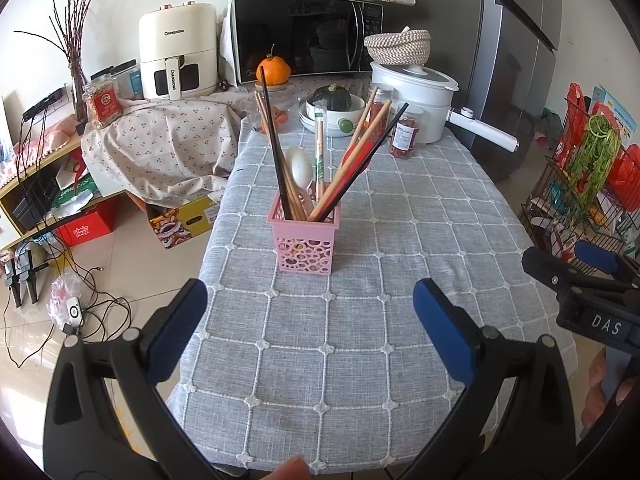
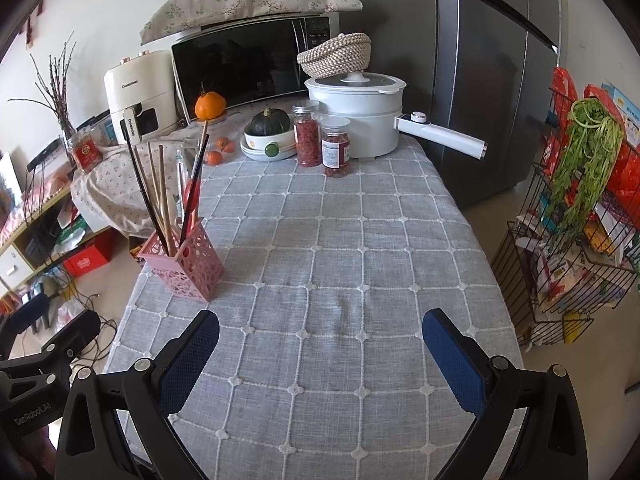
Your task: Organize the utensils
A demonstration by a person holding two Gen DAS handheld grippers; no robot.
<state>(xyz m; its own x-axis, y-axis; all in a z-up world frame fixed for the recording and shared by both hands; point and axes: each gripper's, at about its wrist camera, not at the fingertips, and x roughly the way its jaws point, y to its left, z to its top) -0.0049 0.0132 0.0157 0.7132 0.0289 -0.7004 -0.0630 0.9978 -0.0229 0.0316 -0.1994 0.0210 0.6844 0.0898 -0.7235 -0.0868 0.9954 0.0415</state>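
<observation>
Standing on desk: a pink holder (image 1: 306,240) is sitting upright on the grey checked desk (image 1: 400,240), left of centre.
Utensils: chopsticks (image 1: 362,160) and a white spoon (image 1: 301,168) are leaning inside the holder.
Left gripper (image 1: 310,328): hovering released just before the holder, grasping nothing.
Right gripper (image 2: 320,354): hovering released over bare cloth, empty.
Background: a white pot (image 2: 360,116) and two jars (image 2: 322,140) are standing at the desk's far end.
</observation>
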